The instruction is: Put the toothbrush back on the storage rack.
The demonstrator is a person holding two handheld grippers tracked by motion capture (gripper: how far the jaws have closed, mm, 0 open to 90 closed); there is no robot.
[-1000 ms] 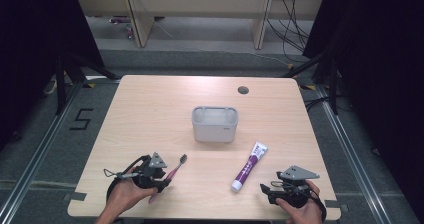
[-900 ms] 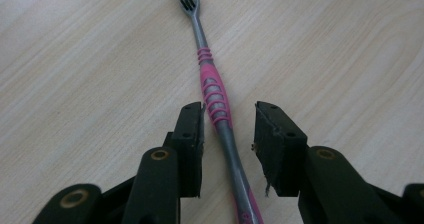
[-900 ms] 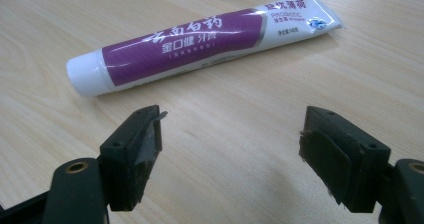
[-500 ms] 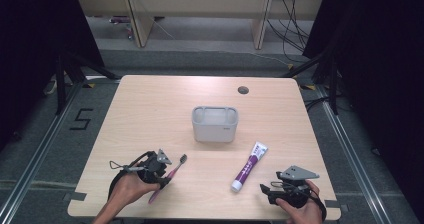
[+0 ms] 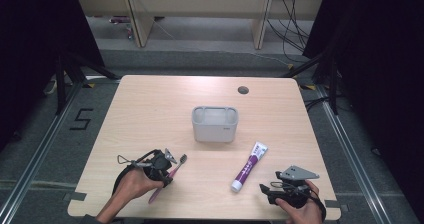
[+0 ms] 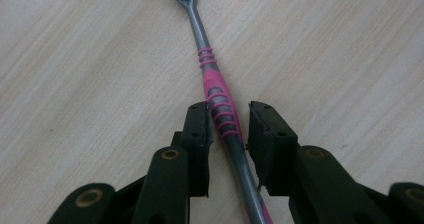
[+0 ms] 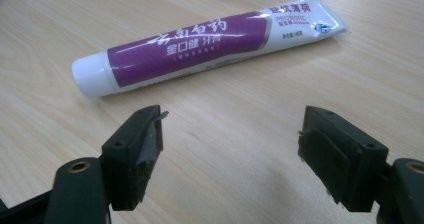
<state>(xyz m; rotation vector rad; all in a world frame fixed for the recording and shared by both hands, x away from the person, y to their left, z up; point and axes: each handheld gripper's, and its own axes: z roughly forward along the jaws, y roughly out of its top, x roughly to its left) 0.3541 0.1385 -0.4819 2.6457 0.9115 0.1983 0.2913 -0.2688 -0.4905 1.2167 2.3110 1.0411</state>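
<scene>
The left gripper [image 6: 227,129], jaws just closing narrowly astride it, takes the light, stiff toothbrush [image 6: 218,96] at its ribbed rubber grip.

The toothbrush [image 6: 220,104] has its bristle head cut off by the top edge of the left gripper view, its tail end by the bottom. From above, the left gripper [image 5: 161,165] hides its mid-handle.
</scene>
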